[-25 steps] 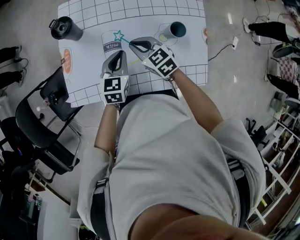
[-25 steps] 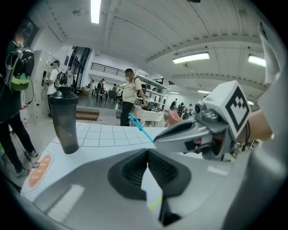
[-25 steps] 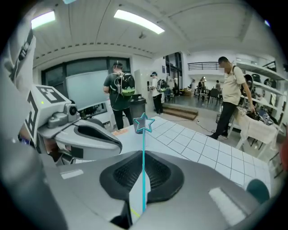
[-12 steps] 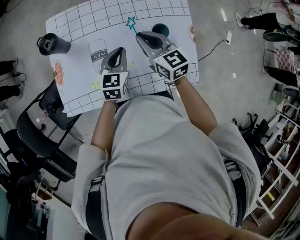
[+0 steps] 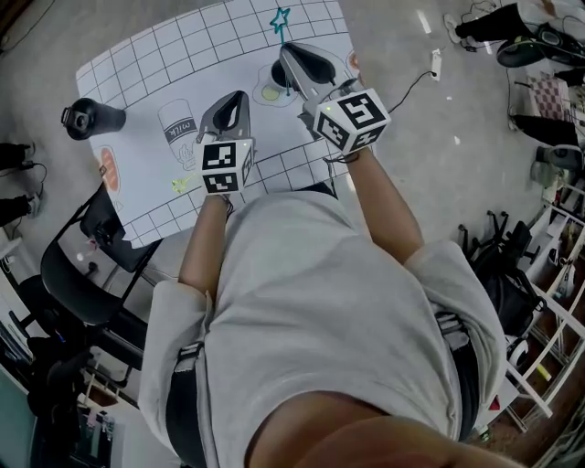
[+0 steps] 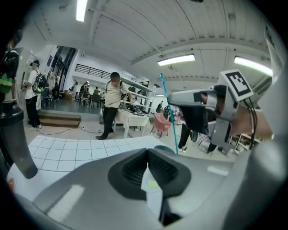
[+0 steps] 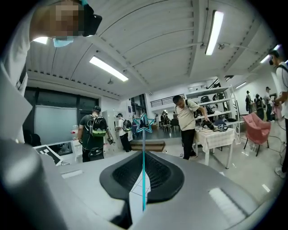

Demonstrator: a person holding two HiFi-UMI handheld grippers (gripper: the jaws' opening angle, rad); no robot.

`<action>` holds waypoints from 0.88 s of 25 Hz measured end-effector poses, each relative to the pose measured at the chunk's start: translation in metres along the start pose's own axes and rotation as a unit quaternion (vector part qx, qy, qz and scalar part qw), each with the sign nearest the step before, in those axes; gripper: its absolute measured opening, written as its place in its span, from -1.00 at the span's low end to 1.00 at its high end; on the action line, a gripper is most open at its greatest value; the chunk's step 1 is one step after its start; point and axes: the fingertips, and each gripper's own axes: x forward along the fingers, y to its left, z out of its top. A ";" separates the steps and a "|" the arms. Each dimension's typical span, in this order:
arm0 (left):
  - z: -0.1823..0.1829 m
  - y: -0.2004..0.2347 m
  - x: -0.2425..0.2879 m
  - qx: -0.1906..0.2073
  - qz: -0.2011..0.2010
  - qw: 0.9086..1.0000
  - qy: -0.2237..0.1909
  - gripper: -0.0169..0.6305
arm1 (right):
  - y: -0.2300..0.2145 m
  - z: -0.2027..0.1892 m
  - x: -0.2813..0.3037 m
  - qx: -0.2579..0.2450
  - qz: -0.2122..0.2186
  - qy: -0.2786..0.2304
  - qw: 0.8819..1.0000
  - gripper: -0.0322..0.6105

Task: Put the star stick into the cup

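Right tongs (image 5: 297,59): gripping star stick (image 5: 281,20), upper centre, near cup (image 5: 277,71). Left tongs (image 5: 231,105): closed, empty. Risk, we judge: thin stick pivots, misses rim, tips cup.

Black tumbler (image 5: 90,118) upright near left edge of gridded mat (image 5: 183,46); black chair (image 5: 78,274) off mat's near-left corner.

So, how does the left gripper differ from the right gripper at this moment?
The right gripper is shut on the star stick, star end up; the left gripper is shut on nothing. In the head view the right gripper reaches further across the table, close to the cup; the left gripper is nearer the person. Both have their jaws together and carry a marker cube.
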 end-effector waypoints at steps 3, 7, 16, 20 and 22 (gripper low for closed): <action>0.005 -0.007 0.009 0.002 -0.004 1.000 0.000 -0.93 | -0.016 0.006 0.001 -0.007 -0.010 -0.014 1.000 -0.85; 0.005 -0.009 0.017 -0.001 -0.001 1.000 0.003 -0.93 | -0.038 -0.004 0.006 -0.019 -0.023 -0.009 0.999 -0.85; -0.022 0.000 0.014 -0.014 0.014 0.999 0.034 -0.93 | -0.063 -0.049 0.000 -0.018 -0.049 0.022 0.998 -0.85; -0.032 0.003 0.011 -0.018 0.016 0.999 0.046 -0.93 | -0.073 -0.071 -0.006 0.023 -0.074 0.038 0.996 -0.85; -0.035 0.003 0.010 -0.016 0.015 0.999 0.050 -0.93 | -0.080 -0.082 -0.006 0.052 -0.086 0.048 0.994 -0.85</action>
